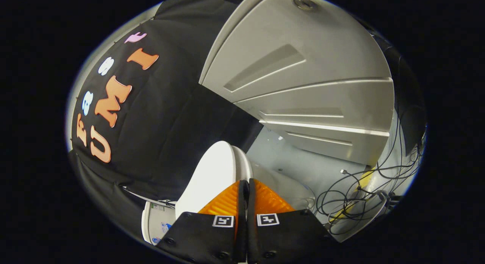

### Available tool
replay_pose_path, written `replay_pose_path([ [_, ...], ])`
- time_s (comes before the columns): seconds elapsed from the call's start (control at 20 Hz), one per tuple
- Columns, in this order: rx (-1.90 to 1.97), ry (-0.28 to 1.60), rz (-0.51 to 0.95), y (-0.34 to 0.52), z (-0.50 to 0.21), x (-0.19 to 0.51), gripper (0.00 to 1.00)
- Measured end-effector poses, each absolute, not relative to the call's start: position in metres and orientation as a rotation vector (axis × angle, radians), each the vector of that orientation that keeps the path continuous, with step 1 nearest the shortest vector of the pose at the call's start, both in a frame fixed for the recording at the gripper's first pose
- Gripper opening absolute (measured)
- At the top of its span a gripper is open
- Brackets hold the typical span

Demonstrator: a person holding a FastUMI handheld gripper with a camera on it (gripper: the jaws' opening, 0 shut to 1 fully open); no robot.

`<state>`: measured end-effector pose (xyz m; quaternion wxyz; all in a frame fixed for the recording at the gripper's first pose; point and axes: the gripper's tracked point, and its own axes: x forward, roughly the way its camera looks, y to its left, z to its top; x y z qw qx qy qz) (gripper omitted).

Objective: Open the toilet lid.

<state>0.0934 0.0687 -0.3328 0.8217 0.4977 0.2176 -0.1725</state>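
The white toilet lid [212, 177] shows nearly edge-on, tilted up, with its broad smooth face lying to the left of the fingers. Its thin rim [242, 161] runs straight down into the narrow slot between my two fingers. My gripper [246, 184] is shut on that rim, one finger pressing each side of the lid. The lid's lower part is hidden behind the fingers. A curved white part of the toilet [284, 184] shows just right of the fingers, partly hidden by them.
A large white panelled wall unit [303, 78] with a round metal fitting [304, 3] rises beyond the lid. A tangle of black cables [352, 196] lies on the pale floor [303, 161] to the right. Black cloth wall [159, 124] hangs to the left. A white labelled object [155, 222] sits beside the left finger.
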Motion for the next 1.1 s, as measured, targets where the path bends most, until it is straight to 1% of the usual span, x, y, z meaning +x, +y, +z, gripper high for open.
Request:
replay_pose_path([
  [0.3,0.912,0.356,-0.298,0.071,-0.277,0.103,0.08],
  [0.6,0.806,0.298,-0.246,0.085,-0.222,0.108,0.09],
  [1.1,0.640,0.149,-0.081,0.141,-0.104,0.115,0.08],
])
